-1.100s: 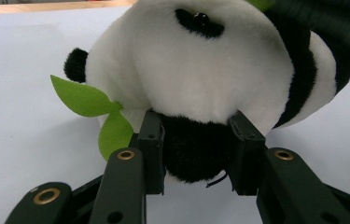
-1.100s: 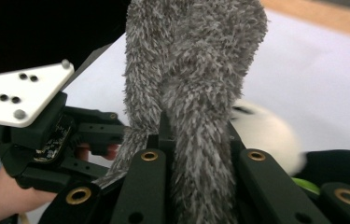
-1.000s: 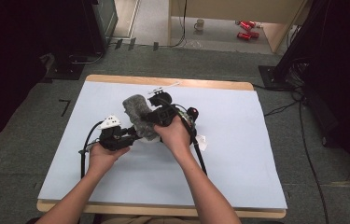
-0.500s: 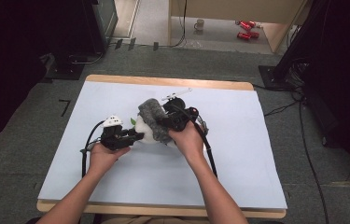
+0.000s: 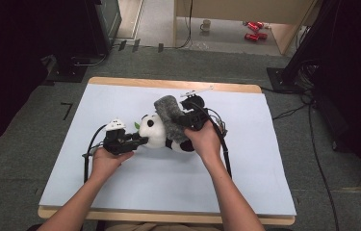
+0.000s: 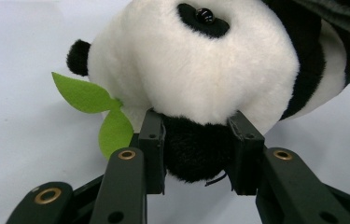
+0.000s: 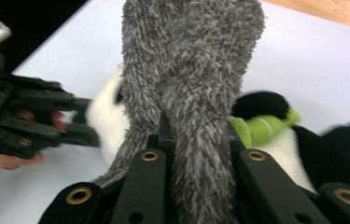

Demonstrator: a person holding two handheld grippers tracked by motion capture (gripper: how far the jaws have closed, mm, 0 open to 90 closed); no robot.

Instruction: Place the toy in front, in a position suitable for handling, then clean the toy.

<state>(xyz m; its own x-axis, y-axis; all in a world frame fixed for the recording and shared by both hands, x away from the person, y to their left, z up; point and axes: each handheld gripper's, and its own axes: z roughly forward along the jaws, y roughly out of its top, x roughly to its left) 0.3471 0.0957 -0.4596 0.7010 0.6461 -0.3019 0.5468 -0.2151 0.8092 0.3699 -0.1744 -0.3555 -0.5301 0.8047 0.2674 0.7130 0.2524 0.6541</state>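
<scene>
Since the earlier picture, the right tool (image 5: 180, 120) has moved to the right across the tabletop (image 5: 120, 192), and it has taken the grey fuzzy cloth (image 5: 168, 113) with it; the toy panda (image 5: 156, 131), which was hidden under the hands before, now lies uncovered between the two tools. The left tool (image 5: 137, 140) has stayed at its place.

From the right gripper view, the right tool (image 7: 198, 140) is closed tightly on the grey fuzzy cloth (image 7: 191, 70), which stands up between the jaws. Behind the cloth I see the panda (image 7: 107, 116) lying on the white tabletop (image 7: 303, 60), with a green piece near its black parts.

From the left gripper view, the left tool (image 6: 196, 140) holds a black part of the panda (image 6: 196, 60) under its white head, the jaws pressing on both sides. Two green leaves (image 6: 98, 109) are just beside the jaw, at the panda's head.

The panda lies near the middle of the tabletop, the cloth draped over its body.
</scene>
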